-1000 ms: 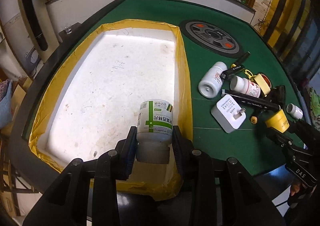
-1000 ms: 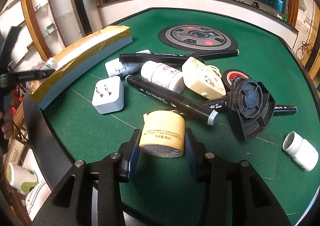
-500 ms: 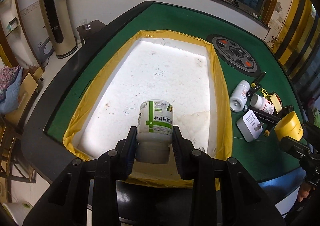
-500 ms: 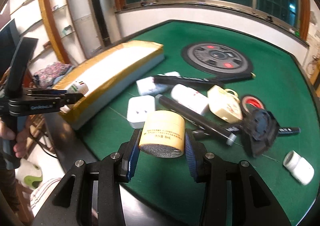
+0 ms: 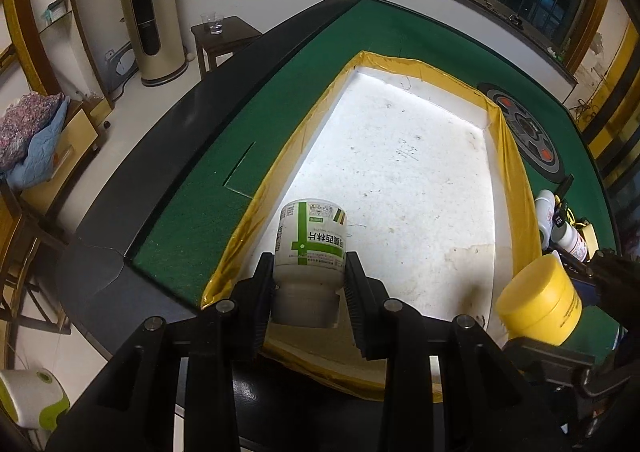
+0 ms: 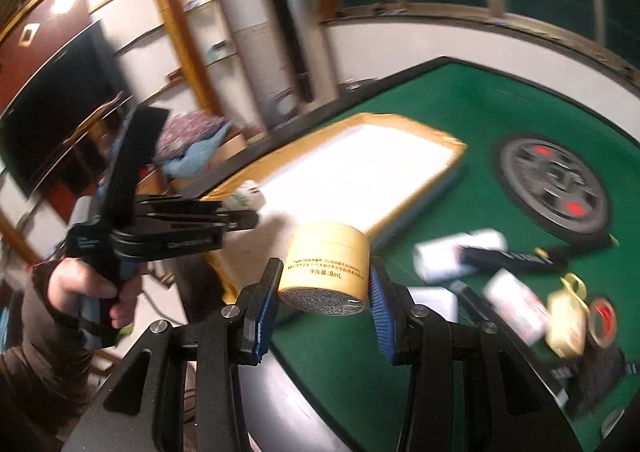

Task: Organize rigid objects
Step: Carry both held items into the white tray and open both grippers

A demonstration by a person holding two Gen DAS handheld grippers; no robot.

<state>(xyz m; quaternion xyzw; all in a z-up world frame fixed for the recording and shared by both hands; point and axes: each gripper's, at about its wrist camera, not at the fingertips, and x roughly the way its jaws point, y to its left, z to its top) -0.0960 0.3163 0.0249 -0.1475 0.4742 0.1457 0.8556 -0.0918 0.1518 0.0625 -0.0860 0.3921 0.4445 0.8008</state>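
Left hand-held gripper (image 5: 309,294): pinching a white pill bottle (image 5: 311,240) with a green label, held above the near end of the tray (image 5: 516,168). Tray: shallow, white-floored, edged in yellow tape, nothing lying inside. Right hand-held gripper (image 6: 324,296): clamped on a small yellow jar (image 6: 326,266), hovering by the tray's near right corner over the green table (image 6: 516,108). Further right on the table, blurred: white bottles (image 6: 460,256), black markers, a cream tag, a roll of tape.
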